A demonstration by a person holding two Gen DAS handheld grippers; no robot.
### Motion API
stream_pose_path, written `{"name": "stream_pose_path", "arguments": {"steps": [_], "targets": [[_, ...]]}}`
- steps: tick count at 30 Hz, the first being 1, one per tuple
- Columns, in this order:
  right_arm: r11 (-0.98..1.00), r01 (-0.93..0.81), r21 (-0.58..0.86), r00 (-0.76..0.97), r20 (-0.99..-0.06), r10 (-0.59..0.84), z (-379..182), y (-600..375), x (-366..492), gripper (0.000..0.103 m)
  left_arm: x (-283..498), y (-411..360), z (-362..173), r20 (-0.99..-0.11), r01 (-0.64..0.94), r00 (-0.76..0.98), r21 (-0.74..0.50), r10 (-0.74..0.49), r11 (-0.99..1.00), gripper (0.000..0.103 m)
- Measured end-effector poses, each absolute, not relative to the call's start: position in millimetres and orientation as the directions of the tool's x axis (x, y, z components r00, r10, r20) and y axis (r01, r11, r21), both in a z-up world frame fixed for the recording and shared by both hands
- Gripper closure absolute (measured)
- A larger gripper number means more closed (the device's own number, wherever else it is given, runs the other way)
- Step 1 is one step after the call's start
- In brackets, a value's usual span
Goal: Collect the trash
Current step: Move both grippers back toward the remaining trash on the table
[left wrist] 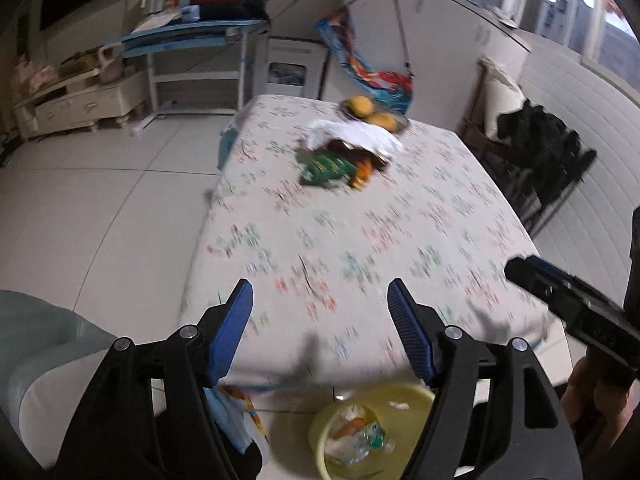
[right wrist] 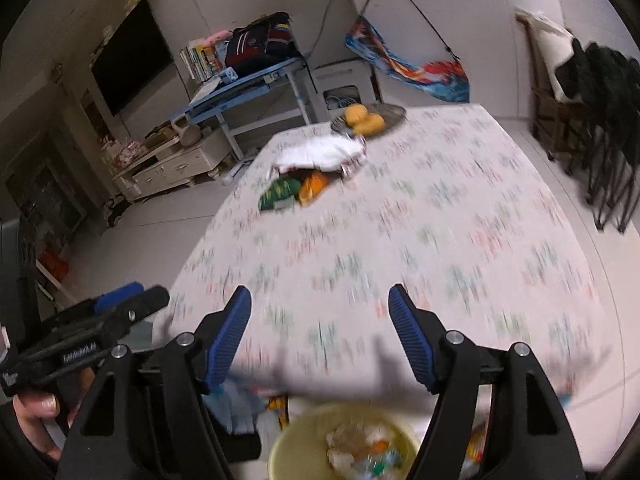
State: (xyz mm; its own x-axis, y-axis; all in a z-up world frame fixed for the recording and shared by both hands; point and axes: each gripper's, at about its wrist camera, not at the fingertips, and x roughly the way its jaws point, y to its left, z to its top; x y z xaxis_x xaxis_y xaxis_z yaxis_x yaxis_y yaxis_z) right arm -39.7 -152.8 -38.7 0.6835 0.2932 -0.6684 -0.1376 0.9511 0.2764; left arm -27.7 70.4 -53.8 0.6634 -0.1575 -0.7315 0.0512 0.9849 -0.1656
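A green snack wrapper [left wrist: 325, 167] [right wrist: 280, 193] and an orange wrapper [left wrist: 360, 176] [right wrist: 314, 187] lie on the floral tablecloth [left wrist: 360, 240] [right wrist: 420, 240] at the far side, beside a white cloth [left wrist: 356, 136] [right wrist: 320, 152]. A yellow bin [left wrist: 320, 432] [right wrist: 280, 452] holding trash stands on the floor below the near table edge. My left gripper [left wrist: 320, 300] is open and empty above the near edge; it also shows in the right wrist view [right wrist: 132, 296]. My right gripper [right wrist: 320, 304] is open and empty too; it also shows in the left wrist view [left wrist: 516, 268].
A dish with yellow fruit [left wrist: 370, 110] [right wrist: 366, 118] stands at the far table edge. A blue desk [left wrist: 192, 36] [right wrist: 248, 84] and a low cabinet [left wrist: 76, 100] stand behind. Black folding chairs [left wrist: 548, 160] [right wrist: 600, 120] stand to the right. A pale cushion [left wrist: 36, 344] is at the near left.
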Motion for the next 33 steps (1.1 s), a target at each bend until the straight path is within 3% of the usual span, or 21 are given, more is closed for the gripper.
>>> {"name": "stream_pose_path", "arguments": {"steps": [15, 17, 19, 22, 28, 31, 32, 33], "targets": [[0.967, -0.065, 0.245, 0.61, -0.758, 0.233, -67.7, -125.4, 144.8, 0.034, 77.2, 84.6, -61.2, -0.771, -0.03, 0.63, -0.141, -0.091, 0.99, 0.036], [0.966, -0.066, 0.249, 0.588, -0.773, 0.24, -76.3, -124.8, 152.2, 0.044, 86.2, 82.2, -62.6, -0.774, -0.021, 0.627, -0.127, -0.086, 0.992, 0.036], [0.961, -0.082, 0.263, 0.566, -0.782, 0.262, -81.0, -125.2, 155.3, 0.074, 94.7, 81.1, -64.5, -0.781, -0.021, 0.62, -0.118, -0.08, 0.993, 0.036], [0.953, -0.101, 0.286, 0.572, -0.767, 0.291, -78.2, -130.5, 150.3, 0.098, 107.2, 80.5, -68.7, -0.793, -0.026, 0.605, -0.113, -0.075, 0.993, 0.036], [0.92, -0.125, 0.371, 0.616, -0.699, 0.365, -54.5, -160.6, 125.6, 0.101, 127.2, 76.7, -81.4, -0.819, -0.027, 0.57, -0.098, -0.066, 0.995, 0.036], [0.919, -0.112, 0.378, 0.592, -0.717, 0.367, -53.5, -169.6, 129.8, 0.101, 133.3, 74.5, -85.0, -0.827, -0.028, 0.557, -0.106, -0.073, 0.994, 0.036], [0.918, -0.103, 0.384, 0.591, -0.719, 0.367, -53.9, -170.4, 133.3, 0.099, 133.9, 72.8, -85.5, -0.829, -0.029, 0.554, -0.111, -0.076, 0.993, 0.036], [0.911, -0.092, 0.401, 0.587, -0.717, 0.375, -54.8, -170.5, 137.9, 0.08, 133.3, 70.9, -85.6, -0.829, -0.027, 0.554, -0.114, -0.08, 0.993, 0.036]]}}
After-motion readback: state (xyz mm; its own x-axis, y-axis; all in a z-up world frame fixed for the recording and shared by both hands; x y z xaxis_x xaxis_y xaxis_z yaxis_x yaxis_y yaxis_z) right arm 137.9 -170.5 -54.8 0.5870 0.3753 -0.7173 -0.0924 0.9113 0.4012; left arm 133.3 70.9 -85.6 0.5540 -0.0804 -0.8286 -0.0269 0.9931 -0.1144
